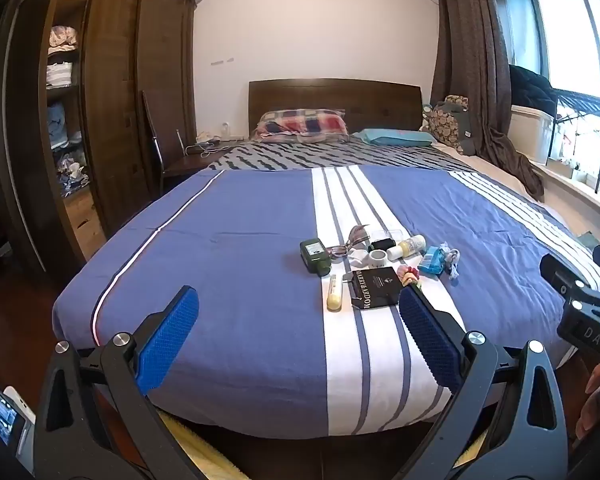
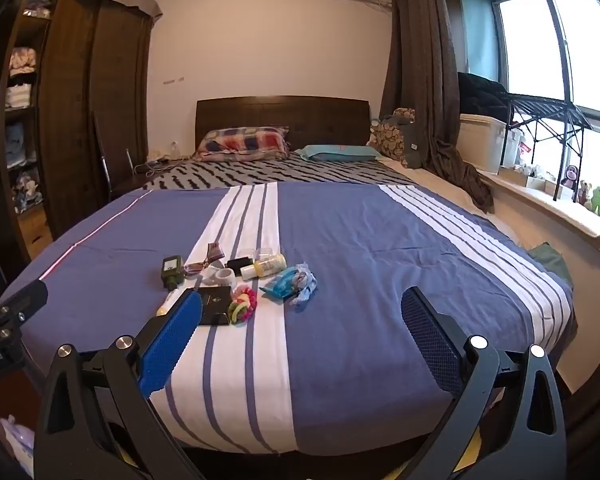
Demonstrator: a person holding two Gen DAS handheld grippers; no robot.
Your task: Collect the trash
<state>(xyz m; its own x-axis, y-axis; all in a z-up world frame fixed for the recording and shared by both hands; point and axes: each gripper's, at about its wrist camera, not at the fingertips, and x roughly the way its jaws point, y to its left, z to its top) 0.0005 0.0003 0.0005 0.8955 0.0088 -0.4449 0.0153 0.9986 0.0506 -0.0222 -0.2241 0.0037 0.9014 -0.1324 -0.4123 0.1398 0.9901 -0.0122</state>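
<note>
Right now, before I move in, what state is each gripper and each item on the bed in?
left gripper: open, empty, above the bed's near edge
right gripper: open, empty
green bottle: lying flat, capped
yellow bottle: on its side, white cap on
black card packet: flat, untouched
blue wrapper: crumpled
hair ties: heaped beside the packet
wardrobe: open

Both tools point(image 1: 298, 334) point(image 2: 302, 336) wide open, empty.
</note>
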